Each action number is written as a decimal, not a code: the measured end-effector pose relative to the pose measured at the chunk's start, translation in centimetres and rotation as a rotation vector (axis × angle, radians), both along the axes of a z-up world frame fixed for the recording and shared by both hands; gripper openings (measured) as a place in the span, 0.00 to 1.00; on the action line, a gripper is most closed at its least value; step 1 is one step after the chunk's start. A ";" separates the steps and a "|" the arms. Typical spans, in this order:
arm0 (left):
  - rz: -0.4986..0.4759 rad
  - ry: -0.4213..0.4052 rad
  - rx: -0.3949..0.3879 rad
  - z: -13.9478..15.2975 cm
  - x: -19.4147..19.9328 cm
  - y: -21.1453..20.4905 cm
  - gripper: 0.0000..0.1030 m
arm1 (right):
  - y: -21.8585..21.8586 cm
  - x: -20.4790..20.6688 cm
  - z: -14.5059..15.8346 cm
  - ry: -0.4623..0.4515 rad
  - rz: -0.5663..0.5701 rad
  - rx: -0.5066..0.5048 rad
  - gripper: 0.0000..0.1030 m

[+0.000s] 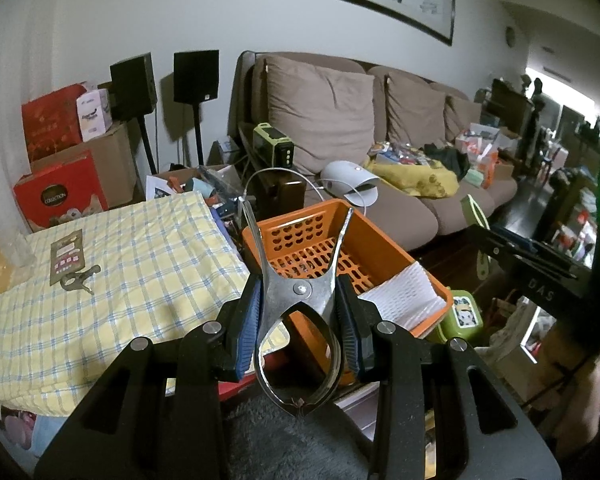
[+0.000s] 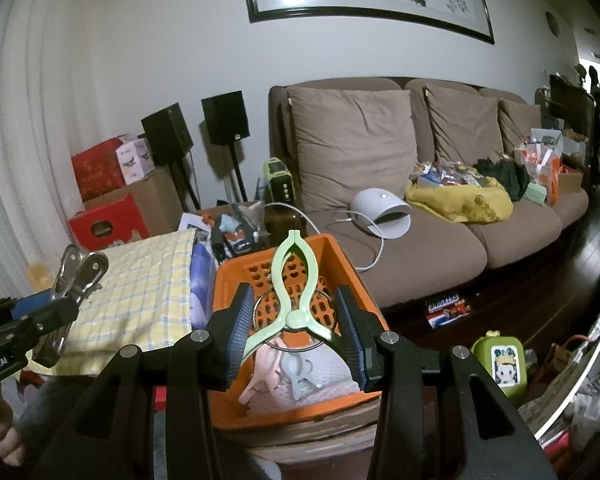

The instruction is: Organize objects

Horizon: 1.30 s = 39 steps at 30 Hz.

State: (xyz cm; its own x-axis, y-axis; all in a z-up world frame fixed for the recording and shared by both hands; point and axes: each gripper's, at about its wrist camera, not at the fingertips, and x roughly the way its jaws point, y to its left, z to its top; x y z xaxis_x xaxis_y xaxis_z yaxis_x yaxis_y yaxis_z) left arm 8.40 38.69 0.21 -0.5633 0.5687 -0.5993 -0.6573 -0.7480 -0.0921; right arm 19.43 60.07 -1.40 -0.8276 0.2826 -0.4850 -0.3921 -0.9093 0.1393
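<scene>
My left gripper (image 1: 300, 292) is shut on a steel spring clip (image 1: 298, 276), whose prongs point up and forward over the orange slotted basket (image 1: 384, 236). My right gripper (image 2: 296, 314) is shut on a pale green plastic clip (image 2: 294, 280), held above the same basket (image 2: 348, 264). In the basket, a pink clip (image 2: 260, 376) and a grey-blue clip (image 2: 304, 372) lie on white foam netting (image 2: 332, 364). In the right wrist view the left gripper (image 2: 54, 304) shows at the left edge with the steel clip (image 2: 80, 272). The right gripper (image 1: 496, 246) reaches in from the right in the left wrist view.
Left of the basket lies a yellow checked cloth (image 1: 120, 260) with a key on a card (image 1: 74, 276). A brown sofa (image 2: 420, 248) with clutter stands behind. A green lunch box (image 2: 500, 364) sits on the floor at the right. A person's hand (image 2: 0, 436) shows at the lower left.
</scene>
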 end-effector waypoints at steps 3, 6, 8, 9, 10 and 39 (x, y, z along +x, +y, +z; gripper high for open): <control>0.000 0.001 0.000 0.0 0.0 0.0 0.33 | -0.1 -0.2 0.0 -0.001 -0.004 -0.001 0.41; 0.002 0.000 0.002 0.1 0.0 0.0 0.33 | 0.1 0.0 -0.1 -0.002 -0.006 -0.001 0.41; 0.003 -0.002 0.004 0.1 0.0 0.0 0.33 | 0.3 0.0 -0.1 -0.004 -0.007 -0.003 0.41; 0.004 -0.002 0.004 0.2 -0.1 0.1 0.33 | 0.4 0.0 -0.2 -0.006 -0.009 -0.001 0.41; 0.003 -0.002 0.004 0.3 -0.1 0.2 0.33 | 0.4 0.0 -0.2 -0.007 -0.011 -0.001 0.41; 0.012 0.021 -0.001 -0.8 -1.2 2.9 0.33 | 2.6 -0.4 -3.5 -0.011 -0.075 -0.056 0.41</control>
